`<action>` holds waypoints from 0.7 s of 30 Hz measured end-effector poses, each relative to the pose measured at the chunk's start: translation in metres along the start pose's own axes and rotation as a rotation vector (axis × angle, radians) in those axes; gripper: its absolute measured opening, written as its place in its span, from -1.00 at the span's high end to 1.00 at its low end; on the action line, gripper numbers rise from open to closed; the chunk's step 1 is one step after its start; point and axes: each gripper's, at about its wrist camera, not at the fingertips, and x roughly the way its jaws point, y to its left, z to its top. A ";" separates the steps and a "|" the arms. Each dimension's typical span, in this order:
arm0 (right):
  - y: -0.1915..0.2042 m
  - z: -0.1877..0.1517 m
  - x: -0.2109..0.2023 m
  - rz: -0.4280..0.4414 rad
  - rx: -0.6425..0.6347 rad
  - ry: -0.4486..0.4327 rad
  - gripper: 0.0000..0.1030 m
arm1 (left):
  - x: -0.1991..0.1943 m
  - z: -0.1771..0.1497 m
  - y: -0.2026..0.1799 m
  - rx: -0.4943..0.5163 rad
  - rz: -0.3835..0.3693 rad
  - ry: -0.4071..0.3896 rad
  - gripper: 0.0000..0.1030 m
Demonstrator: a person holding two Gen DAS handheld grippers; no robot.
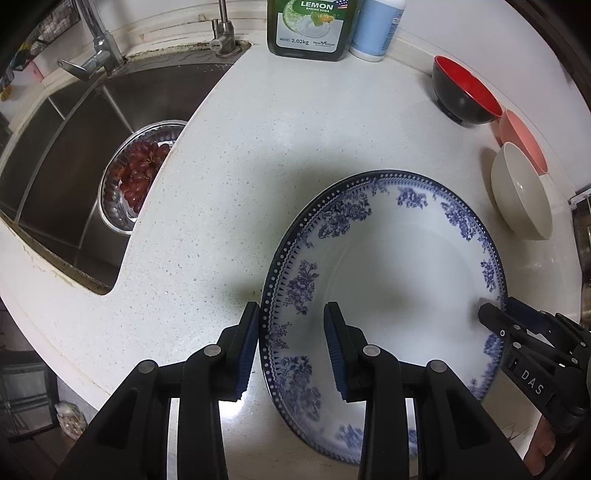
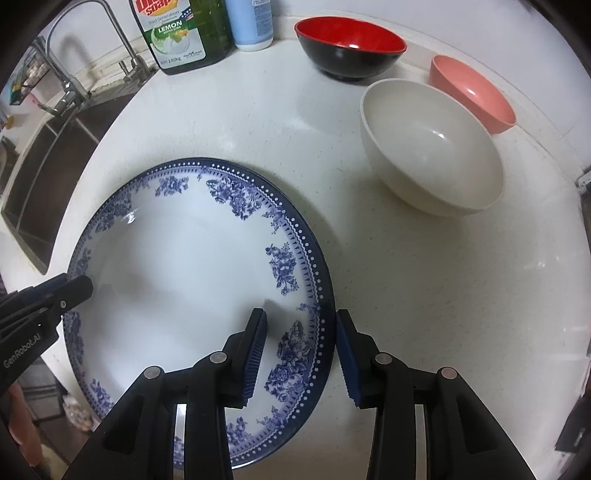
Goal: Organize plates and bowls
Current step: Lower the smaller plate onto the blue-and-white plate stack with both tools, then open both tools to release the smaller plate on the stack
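A blue-and-white floral plate (image 1: 399, 280) lies on the white speckled counter; it also shows in the right wrist view (image 2: 177, 266). My left gripper (image 1: 291, 347) is open and straddles the plate's left rim, one finger outside and one over the plate. My right gripper (image 2: 301, 350) is open and straddles the right rim the same way. Each gripper shows in the other's view: the right (image 1: 495, 314) and the left (image 2: 74, 288). A white bowl (image 2: 432, 147), a pink bowl (image 2: 476, 96) and a red-and-black bowl (image 2: 351, 44) stand behind the plate to the right.
A steel sink (image 1: 74, 155) at the left holds a metal bowl of red grapes (image 1: 138, 177). A faucet (image 1: 99, 51), a green dish soap bottle (image 1: 314, 26) and a pale blue bottle (image 1: 376, 29) stand at the back. The counter's front edge (image 1: 55, 332) is near.
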 end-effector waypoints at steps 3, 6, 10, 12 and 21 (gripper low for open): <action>0.001 0.001 0.002 -0.002 -0.012 0.004 0.22 | 0.000 0.000 -0.001 0.002 -0.001 -0.002 0.28; 0.000 0.001 0.002 0.006 -0.008 0.001 0.22 | -0.003 0.000 -0.003 0.019 -0.005 -0.015 0.16; -0.003 0.000 -0.005 0.020 -0.006 -0.022 0.22 | -0.016 0.001 -0.012 0.054 -0.013 -0.055 -0.02; -0.005 -0.001 -0.013 0.036 0.000 -0.040 0.22 | -0.025 0.002 -0.016 0.070 -0.015 -0.087 -0.16; -0.036 -0.002 -0.053 0.051 0.066 -0.143 0.22 | -0.060 0.020 -0.064 0.244 -0.043 -0.209 -0.36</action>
